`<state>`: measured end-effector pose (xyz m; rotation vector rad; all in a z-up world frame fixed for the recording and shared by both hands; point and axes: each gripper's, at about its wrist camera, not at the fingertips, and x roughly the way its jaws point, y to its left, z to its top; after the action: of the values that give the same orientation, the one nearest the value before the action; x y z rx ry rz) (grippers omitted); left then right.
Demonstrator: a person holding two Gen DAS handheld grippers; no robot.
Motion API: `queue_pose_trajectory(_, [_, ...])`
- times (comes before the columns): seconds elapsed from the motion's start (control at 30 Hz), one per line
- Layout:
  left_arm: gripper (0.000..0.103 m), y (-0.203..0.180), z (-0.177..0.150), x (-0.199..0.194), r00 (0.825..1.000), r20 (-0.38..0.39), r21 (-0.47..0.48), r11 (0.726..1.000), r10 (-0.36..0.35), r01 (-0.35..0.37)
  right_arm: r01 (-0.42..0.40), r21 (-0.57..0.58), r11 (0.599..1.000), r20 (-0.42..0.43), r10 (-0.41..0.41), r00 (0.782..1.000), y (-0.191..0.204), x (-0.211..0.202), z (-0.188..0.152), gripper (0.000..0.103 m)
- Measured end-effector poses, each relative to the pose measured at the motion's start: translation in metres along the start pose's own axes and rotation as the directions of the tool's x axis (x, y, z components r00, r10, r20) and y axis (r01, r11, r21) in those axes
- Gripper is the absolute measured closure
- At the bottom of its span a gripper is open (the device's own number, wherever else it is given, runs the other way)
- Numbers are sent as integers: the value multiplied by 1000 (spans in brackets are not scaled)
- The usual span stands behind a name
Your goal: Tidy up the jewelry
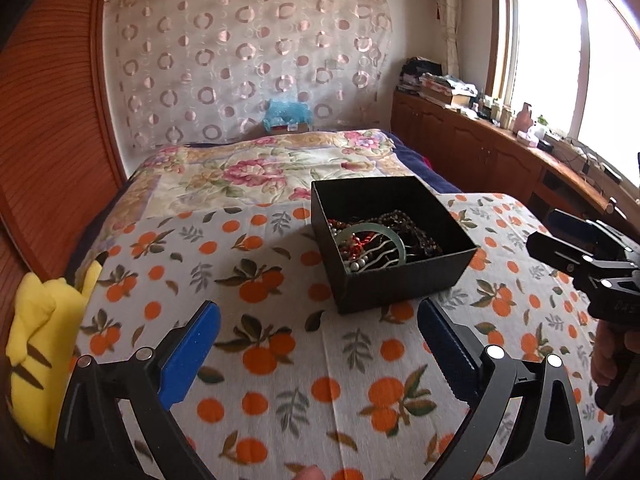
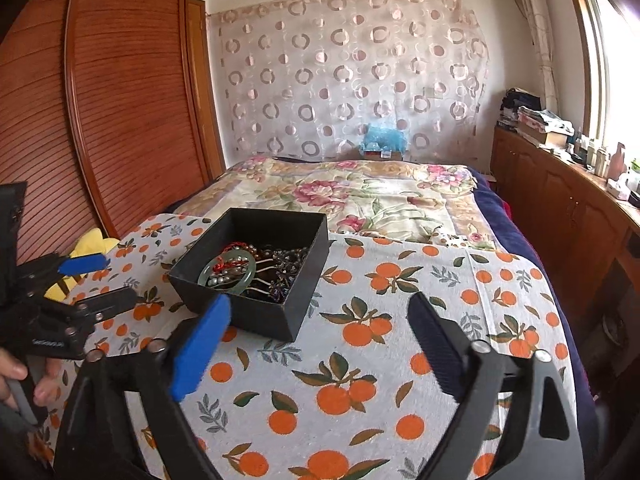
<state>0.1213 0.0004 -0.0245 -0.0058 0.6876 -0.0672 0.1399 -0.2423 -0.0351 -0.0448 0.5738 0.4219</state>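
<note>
An open black box (image 1: 400, 284) (image 2: 256, 320) stands on the orange-print cloth (image 1: 280, 360). It holds a tangle of jewelry: a green bangle (image 1: 360, 231) (image 2: 250, 278), pearl beads, red and dark bead strings and wavy metal pins. My left gripper (image 1: 320, 312) (image 2: 118, 278) is open just short of the box's near wall, with nothing between its blue pads. My right gripper (image 2: 320, 300) (image 1: 548, 228) is open too and empty, hovering over the cloth to the right of the box. A hand shows at each handle.
A yellow plush toy (image 1: 36, 340) lies at the cloth's left edge. Beyond the box stretches a bed with a floral quilt (image 1: 260, 168). A wooden louvred wardrobe (image 2: 120, 120) stands on the left. Cluttered wooden cabinets (image 1: 480, 148) run under the window on the right.
</note>
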Motion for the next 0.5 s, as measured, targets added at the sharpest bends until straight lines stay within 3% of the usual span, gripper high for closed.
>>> queue_pose_trajectory(0.07, [8,-1,-1,-6,1000,-2,-4,1000,-8,8,6,2,1000,10,-6,1000,2,-4,0,3])
queue_pose_trajectory(0.5, [8,-10,-2,-55,995,99,-4,1000,17,-16,31,-10,999,96,-29,995,24,-41,3,3])
